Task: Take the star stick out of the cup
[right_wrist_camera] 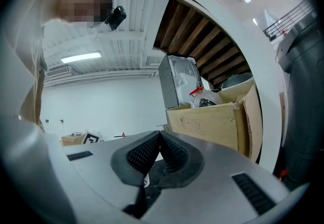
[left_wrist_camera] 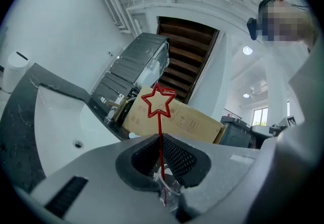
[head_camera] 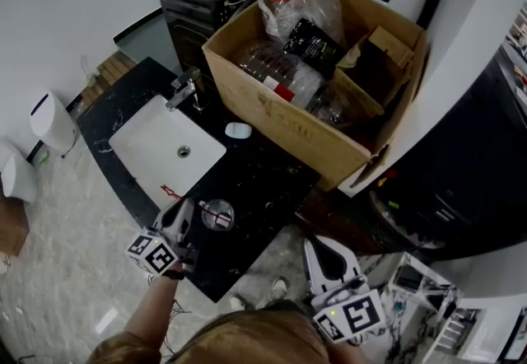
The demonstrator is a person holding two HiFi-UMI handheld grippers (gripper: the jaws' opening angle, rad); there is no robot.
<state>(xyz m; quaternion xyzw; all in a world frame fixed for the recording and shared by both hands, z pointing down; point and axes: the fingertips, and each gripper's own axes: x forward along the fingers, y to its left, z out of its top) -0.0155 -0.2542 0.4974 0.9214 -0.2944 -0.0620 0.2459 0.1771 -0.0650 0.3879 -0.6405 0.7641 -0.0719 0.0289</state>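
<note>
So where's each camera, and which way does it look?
Head view: on the head, looking steeply down at sink and cardboard box; shows left gripper, right gripper, forearm.
Left gripper view: on that gripper, facing sink and box; jaws pinch the star stick.
Right gripper view: on that gripper, facing the box; jaws shut, empty.
All share the box.

I noted sink (head_camera: 165,144) set in countertop (head_camera: 255,181). Faucet (head_camera: 185,91) behind sink. Cardboard box (head_camera: 280,119) right of sink, on countertop. Cup (head_camera: 217,214) at sink's front right corner. Star stick (left_wrist_camera: 160,126) in cup, between jaws of left gripper (head_camera: 183,207). Right gripper (right_wrist_camera: 160,136) farther right of sink, off countertop.
</note>
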